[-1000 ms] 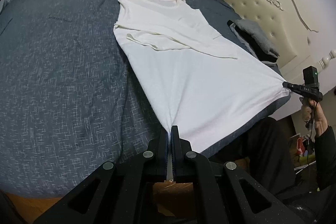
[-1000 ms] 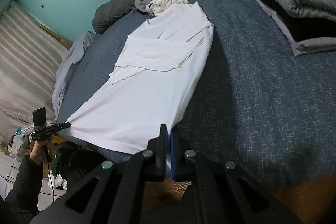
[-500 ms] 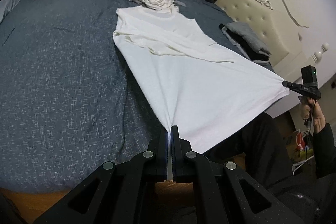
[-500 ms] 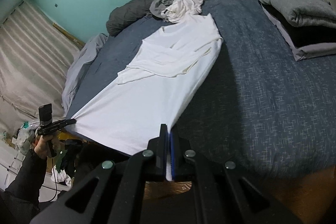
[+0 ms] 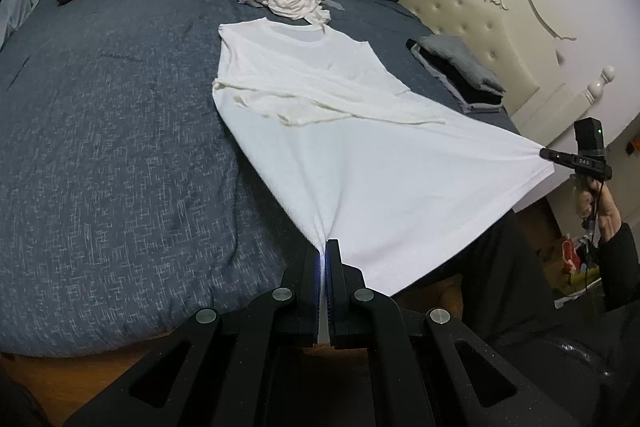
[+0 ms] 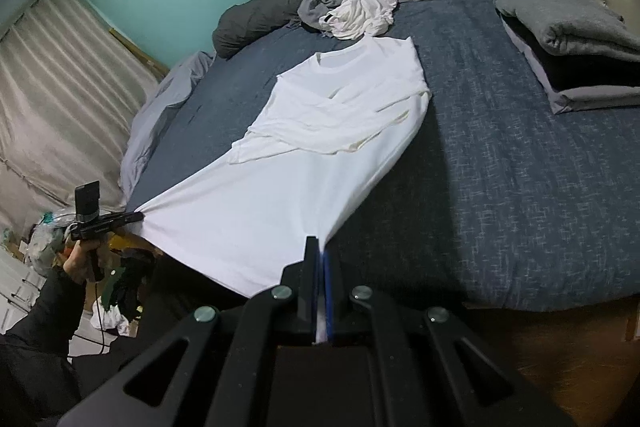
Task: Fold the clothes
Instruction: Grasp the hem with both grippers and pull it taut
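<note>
Over the bed [image 5: 100, 147], left gripper [image 5: 323, 247] and right gripper [image 6: 319, 245] each clamped a hem corner of the shirt [image 5: 360, 155], pulled taut.

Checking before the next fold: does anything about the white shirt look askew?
Yes. On the white shirt, the folded-in sleeves lie crooked and rumpled across the chest, not flat. The hem hangs off the bed, stretched between both tools.
</note>
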Motion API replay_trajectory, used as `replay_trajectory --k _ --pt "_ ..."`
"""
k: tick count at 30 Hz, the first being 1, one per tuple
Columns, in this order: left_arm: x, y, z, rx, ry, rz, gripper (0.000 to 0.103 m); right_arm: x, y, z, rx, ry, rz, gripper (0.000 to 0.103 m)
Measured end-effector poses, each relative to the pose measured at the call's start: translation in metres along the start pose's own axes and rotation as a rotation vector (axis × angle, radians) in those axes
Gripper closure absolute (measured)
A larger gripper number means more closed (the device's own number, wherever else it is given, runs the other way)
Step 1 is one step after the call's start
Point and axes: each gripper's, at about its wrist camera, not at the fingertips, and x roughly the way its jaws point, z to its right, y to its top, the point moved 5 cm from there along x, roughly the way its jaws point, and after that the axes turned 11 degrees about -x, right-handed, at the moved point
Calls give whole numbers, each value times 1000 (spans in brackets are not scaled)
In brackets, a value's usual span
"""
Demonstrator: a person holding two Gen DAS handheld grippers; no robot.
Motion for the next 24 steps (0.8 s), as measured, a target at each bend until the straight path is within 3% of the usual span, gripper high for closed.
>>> replay_trajectory --k 13,24 --pt "21 43 -3 22 13 -6 101 36 50 8 -55 -38 -33 101" --pt "24 55 -14 8 26 -12 101 37 67 17 -55 -55 -33 101"
